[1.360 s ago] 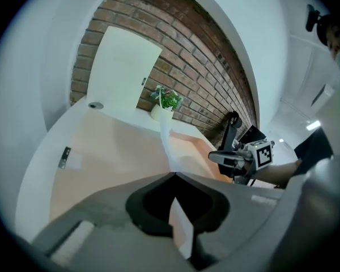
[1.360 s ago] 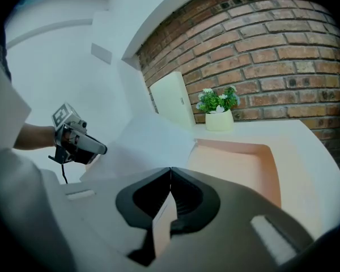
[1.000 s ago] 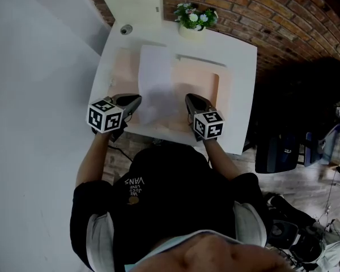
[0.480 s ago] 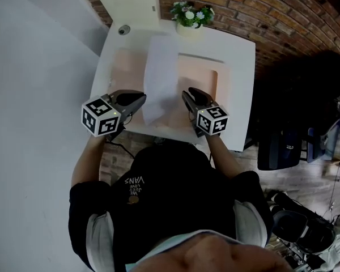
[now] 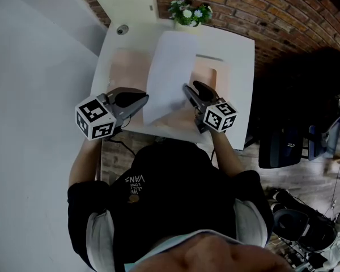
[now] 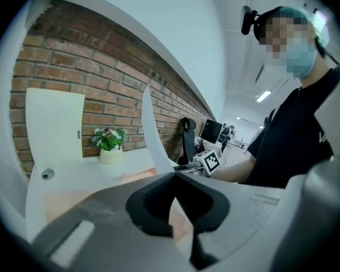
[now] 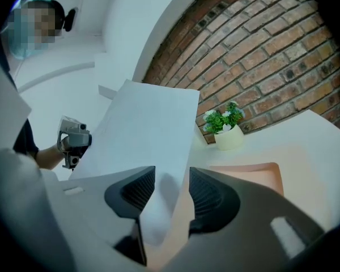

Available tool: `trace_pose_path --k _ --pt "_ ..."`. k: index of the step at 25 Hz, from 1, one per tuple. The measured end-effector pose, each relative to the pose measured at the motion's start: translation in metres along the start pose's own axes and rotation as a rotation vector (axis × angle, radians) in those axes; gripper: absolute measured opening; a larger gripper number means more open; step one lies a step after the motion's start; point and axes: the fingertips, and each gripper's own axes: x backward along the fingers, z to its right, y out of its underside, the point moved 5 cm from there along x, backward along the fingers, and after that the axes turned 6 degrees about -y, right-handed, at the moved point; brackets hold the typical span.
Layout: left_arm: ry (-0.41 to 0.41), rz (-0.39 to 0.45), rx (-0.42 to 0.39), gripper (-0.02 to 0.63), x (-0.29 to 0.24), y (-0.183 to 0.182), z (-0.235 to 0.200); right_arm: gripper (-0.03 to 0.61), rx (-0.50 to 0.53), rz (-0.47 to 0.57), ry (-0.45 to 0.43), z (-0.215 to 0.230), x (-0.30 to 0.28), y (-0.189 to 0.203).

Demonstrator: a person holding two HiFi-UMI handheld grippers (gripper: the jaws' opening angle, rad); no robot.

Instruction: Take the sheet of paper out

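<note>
Over the white table (image 5: pixel 241 67), left tongs (image 5: pixel 143 100) pinch the thin rectangular sheet (image 5: pixel 169 67); right tongs (image 7: pixel 171 173), just opened, loosely straddle it.

The sheet of paper (image 5: pixel 169 72) is plain white, and the table (image 5: pixel 242 67) is white too. The folder (image 5: pixel 122 67) is pale peach. The wall (image 5: pixel 260 7) has red-brown bricks with lighter joints. The plant (image 5: pixel 188 11) has green leaves and small white flowers, and its pot (image 7: pixel 229 138) is cream. The left gripper (image 5: pixel 144 100) and the right gripper (image 5: pixel 190 86) are dark grey. The left cube (image 5: pixel 95 122) and the right cube (image 5: pixel 220 115) carry black and white square markers. The person's shirt (image 5: pixel 170 191) is black.
</note>
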Motion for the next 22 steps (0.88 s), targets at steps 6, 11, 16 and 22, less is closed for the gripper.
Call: trace_pose_path --k 6,11,16,22 --pt "0.051 0.045 -0.038 0.000 0.005 -0.017 0.008 0.195 -0.002 0.037 -0.155 -0.008 0.006 -0.016" --pt "0.095 0.086 -0.031 0.000 0.008 -0.026 0.011 0.206 -0.015 0.069 -0.222 -0.011 0.013 -0.023" --pt "0.137 0.107 -0.047 0.000 0.012 -0.037 0.020 0.235 -0.035 0.069 -0.254 -0.013 0.018 -0.024" --pt "0.139 0.119 -0.050 0.000 0.011 -0.040 0.021 0.227 -0.065 0.107 -0.300 -0.016 0.024 -0.028"
